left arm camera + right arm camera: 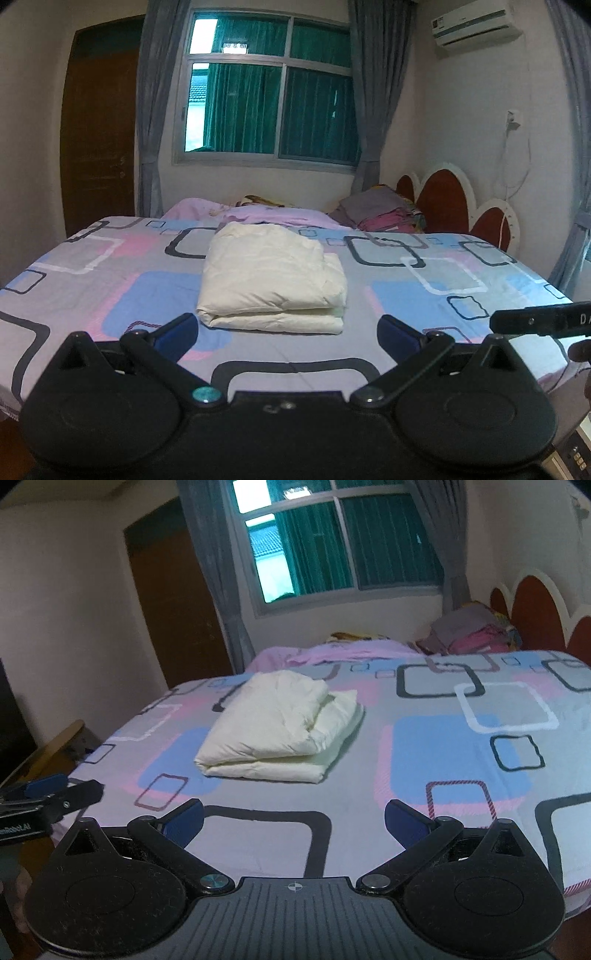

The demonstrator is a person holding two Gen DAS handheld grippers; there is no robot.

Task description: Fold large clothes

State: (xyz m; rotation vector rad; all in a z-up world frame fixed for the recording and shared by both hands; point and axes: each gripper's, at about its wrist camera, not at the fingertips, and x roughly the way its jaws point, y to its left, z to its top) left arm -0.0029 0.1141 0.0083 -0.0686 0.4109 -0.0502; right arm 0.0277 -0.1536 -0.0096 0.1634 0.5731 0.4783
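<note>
A cream-white padded garment [271, 278] lies folded into a thick rectangular bundle on the patterned bed sheet [110, 288]. My left gripper [288, 330] is open, held just short of the bundle's near edge, with nothing between its blue-padded fingers. From the right wrist view the same folded garment [280, 725] lies ahead and to the left. My right gripper [293, 821] is open over the bed's near part, well back from the bundle. The left gripper's tip [51, 792] shows at the left edge of the right wrist view.
A pink blanket [255, 214] and a pile of coloured clothes [380, 212] lie at the far side of the bed near the red and white headboard [443, 195]. A window with grey curtains [266, 85] and a brown door [98, 129] stand behind.
</note>
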